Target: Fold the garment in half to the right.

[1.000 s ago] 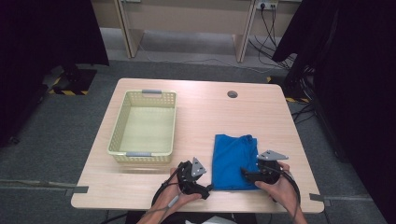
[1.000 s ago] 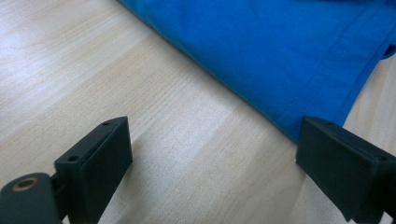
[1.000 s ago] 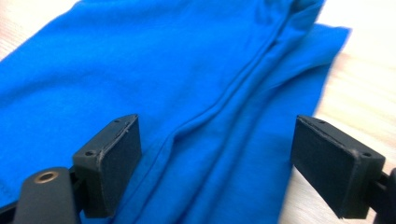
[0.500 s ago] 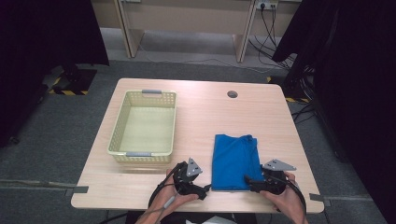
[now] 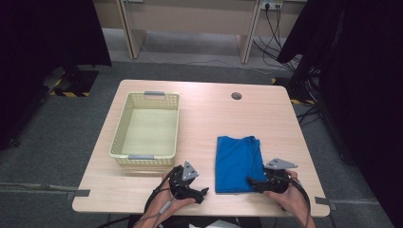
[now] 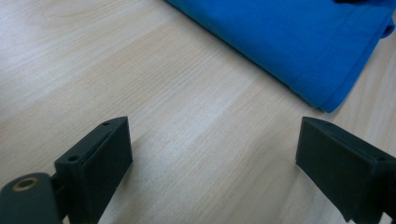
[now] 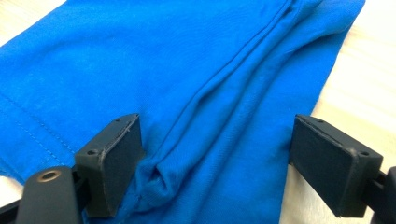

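Observation:
A folded blue cloth [image 5: 237, 161] lies flat on the right half of the wooden table [image 5: 209, 114]. My right gripper [image 5: 252, 181] reaches in from the cloth's near right corner. Its jaws stand open over the fabric [image 7: 187, 70], and the left pad [image 7: 114, 158] rests against a small bunched fold. My left gripper [image 5: 203, 192] sits low over bare wood just left of the cloth's near left corner [image 6: 327, 100]. It [image 6: 212, 144] is open with nothing between its jaws.
An empty pale yellow plastic basket [image 5: 121, 133] stands on the left half of the table. A round cable hole [image 5: 236, 96] sits near the far edge. The near table edge is right under both hands.
Both hands have drifted slightly toward the near edge of the table. The cloth and basket have not moved, and both sets of jaws look as wide as before.

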Demonstrator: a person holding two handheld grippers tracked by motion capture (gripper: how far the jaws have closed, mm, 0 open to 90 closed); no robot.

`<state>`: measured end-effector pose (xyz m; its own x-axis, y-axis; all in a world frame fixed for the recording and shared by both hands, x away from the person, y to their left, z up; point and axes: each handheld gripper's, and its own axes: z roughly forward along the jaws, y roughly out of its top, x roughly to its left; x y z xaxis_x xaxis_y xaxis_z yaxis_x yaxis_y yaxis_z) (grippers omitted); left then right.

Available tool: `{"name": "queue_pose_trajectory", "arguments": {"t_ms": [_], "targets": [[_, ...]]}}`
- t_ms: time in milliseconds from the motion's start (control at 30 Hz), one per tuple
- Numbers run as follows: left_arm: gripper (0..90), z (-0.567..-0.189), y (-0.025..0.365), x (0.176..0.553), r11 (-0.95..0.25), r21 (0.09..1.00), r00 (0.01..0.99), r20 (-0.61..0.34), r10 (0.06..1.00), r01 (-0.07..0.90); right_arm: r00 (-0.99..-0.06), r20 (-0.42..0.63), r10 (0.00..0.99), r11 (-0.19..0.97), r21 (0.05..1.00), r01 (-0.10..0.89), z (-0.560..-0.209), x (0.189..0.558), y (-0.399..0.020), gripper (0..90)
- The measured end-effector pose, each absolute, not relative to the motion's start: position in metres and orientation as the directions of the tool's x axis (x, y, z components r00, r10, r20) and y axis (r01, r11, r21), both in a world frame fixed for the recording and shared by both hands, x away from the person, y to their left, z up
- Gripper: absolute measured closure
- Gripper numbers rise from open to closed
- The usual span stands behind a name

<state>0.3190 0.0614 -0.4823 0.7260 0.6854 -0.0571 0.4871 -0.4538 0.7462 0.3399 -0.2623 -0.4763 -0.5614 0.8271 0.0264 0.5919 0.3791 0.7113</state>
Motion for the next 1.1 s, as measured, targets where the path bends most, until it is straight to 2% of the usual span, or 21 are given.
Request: {"name": "queue_pose_trajectory", "arguments": {"t_ms": [367,733,1100], "targets": [[9.9,-0.482,0.074,0.318,-0.439,0.746,0.705,-0.057,0.707,0.500,-0.580,0.025,0.814,0.401,0.698,0.593,-0.474,0.350,-0.259,17.9],[9.7,-0.483,0.074,0.316,-0.453,0.741,0.700,-0.031,0.714,0.495,-0.557,0.013,0.830,0.366,0.742,0.562,-0.463,0.351,-0.255,18.4],[8.6,-0.483,0.073,0.316,-0.463,0.738,0.700,-0.018,0.714,0.491,-0.566,-0.010,0.824,0.391,0.733,0.556,-0.458,0.364,-0.239,24.2]]}}
